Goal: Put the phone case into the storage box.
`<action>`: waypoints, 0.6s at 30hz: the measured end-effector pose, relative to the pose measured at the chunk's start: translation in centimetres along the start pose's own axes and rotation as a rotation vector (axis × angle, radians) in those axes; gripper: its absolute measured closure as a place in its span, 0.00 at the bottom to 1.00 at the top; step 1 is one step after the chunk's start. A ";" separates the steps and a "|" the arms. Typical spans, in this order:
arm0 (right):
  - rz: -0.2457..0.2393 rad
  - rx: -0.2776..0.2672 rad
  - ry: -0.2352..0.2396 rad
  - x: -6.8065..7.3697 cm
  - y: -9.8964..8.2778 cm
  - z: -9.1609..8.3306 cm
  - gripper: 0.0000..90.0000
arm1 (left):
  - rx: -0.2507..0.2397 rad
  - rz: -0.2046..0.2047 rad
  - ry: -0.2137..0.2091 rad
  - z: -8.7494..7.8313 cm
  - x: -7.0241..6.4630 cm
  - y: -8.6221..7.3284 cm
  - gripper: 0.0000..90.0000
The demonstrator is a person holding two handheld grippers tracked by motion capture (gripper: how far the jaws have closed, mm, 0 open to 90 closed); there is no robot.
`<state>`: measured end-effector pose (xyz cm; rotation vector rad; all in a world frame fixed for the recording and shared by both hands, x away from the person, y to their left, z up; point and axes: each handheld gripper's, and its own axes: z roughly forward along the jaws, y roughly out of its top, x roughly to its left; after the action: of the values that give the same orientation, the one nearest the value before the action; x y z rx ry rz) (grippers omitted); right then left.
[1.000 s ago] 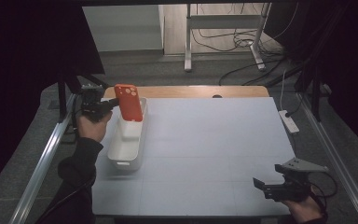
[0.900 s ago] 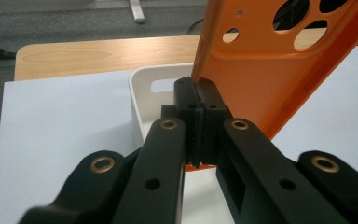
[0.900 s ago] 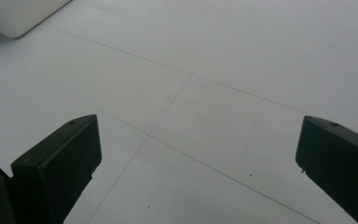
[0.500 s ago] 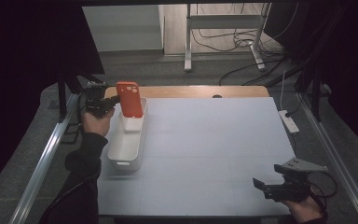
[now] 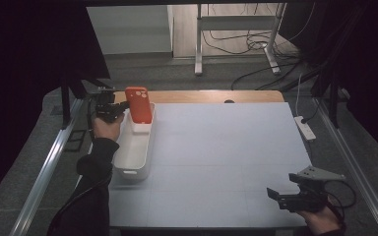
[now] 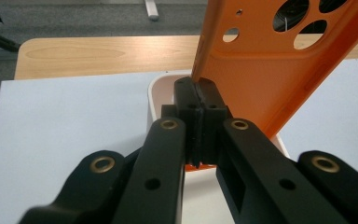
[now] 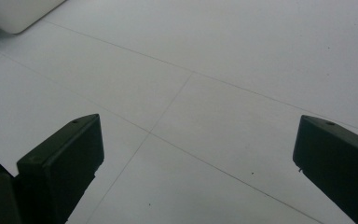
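We see the high view dim and dark at its edges, with light falling from above onto the pale table (image 5: 226, 157), which looks evenly lit and free of glare. The left gripper view is bright, its near black jaws soft. The right gripper view is sharp, the jaws dark against the surface.

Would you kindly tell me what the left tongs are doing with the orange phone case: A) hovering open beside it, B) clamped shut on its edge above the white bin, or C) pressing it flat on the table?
B: the left tongs pinch the edge of the orange phone case, held upright over the white bin.
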<state>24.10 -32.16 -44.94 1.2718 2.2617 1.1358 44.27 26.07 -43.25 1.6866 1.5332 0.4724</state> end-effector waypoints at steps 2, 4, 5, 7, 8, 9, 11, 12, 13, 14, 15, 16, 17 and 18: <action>0.001 0.001 0.001 0.0 0.0 0.0 0.02 | 0.000 -0.003 -0.001 0.4 0.0 0.1 0.99; 0.003 0.002 0.001 0.0 0.0 0.0 0.02 | 0.004 0.002 0.004 0.7 0.1 0.1 0.99; 0.003 0.002 0.001 0.0 0.0 0.0 0.02 | 0.004 0.002 0.004 0.7 0.1 0.1 0.99; 0.004 0.004 0.002 0.0 0.0 0.0 0.02 | 0.006 0.001 0.010 1.0 0.1 0.0 0.99; 0.003 0.004 0.002 0.0 0.0 0.0 0.02 | 0.010 0.002 0.012 1.1 0.1 0.0 0.99; 0.003 0.006 0.002 0.0 0.0 0.0 0.02 | 0.013 0.002 0.015 1.3 0.2 0.0 0.99; 0.003 0.006 0.003 0.0 0.0 0.0 0.02 | 0.014 -0.003 0.016 1.5 0.3 -0.1 0.99; 0.004 0.006 0.002 0.0 0.0 0.0 0.02 | 0.016 -0.006 0.014 1.8 0.3 -0.1 0.99; 0.004 0.006 0.002 0.0 0.0 0.0 0.02 | 0.016 -0.006 0.014 1.8 0.3 -0.1 0.99; 0.005 0.006 0.003 0.0 0.0 0.1 0.03 | 0.021 -0.007 0.013 2.1 0.3 -0.2 0.99; 0.005 0.006 0.003 0.0 0.0 0.1 0.03 | 0.021 -0.007 0.013 2.1 0.3 -0.2 0.99; 0.006 0.006 0.003 -0.1 0.0 0.1 0.03 | 0.023 -0.009 0.010 2.3 0.3 -0.2 0.99; 0.007 0.007 0.004 -0.1 0.0 0.1 0.03 | 0.024 -0.010 0.013 2.5 0.3 -0.3 0.99; 0.006 0.009 0.003 -0.1 0.0 0.1 0.03 | 0.028 -0.008 0.016 2.7 0.3 -0.3 0.99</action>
<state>24.18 -32.19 -44.99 1.2821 2.2690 1.1323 46.11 25.53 -45.24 1.7007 1.5645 0.4634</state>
